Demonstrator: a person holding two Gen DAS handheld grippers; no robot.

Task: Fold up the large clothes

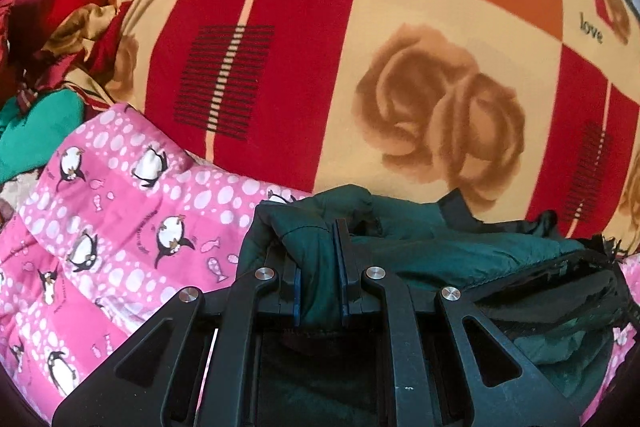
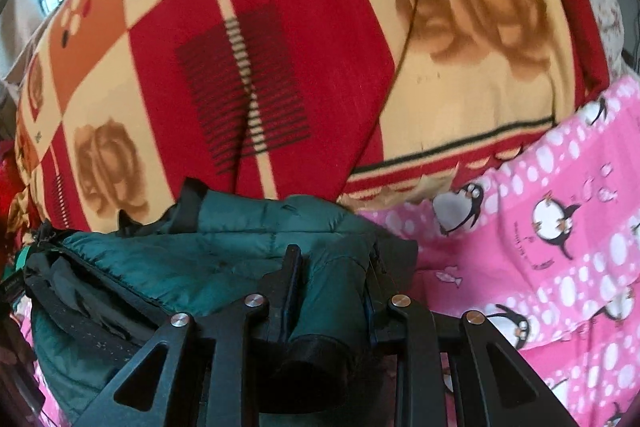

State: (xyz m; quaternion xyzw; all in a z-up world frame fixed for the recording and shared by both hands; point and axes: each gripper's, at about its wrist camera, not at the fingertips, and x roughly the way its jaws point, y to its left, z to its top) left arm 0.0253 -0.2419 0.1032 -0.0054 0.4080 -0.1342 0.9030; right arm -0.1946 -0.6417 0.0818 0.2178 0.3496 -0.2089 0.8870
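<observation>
Green padded jacket (image 1: 420, 251), bunched over a pink quilt (image 1: 120, 227) on the bed, is pinched by both grippers' fingers, left (image 1: 320, 267) and right (image 2: 332, 291); mid-fold, it likely needs laying flat next.

Right gripper (image 2: 332, 279) clamps green jacket (image 2: 224, 251) over pink quilt (image 2: 560, 267).

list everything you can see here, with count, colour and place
jacket: 1, dark green with black lining, lying on the pink quilt, held at both ends
quilt: 1, pink with penguins and white dots, under the jacket
blanket: 1, red, orange and cream checks with brown roses, behind the jacket
clothes pile: several, red, gold and green, far left of the left wrist view
left gripper: 1, black, shut on the jacket
right gripper: 1, black, shut on the jacket
</observation>
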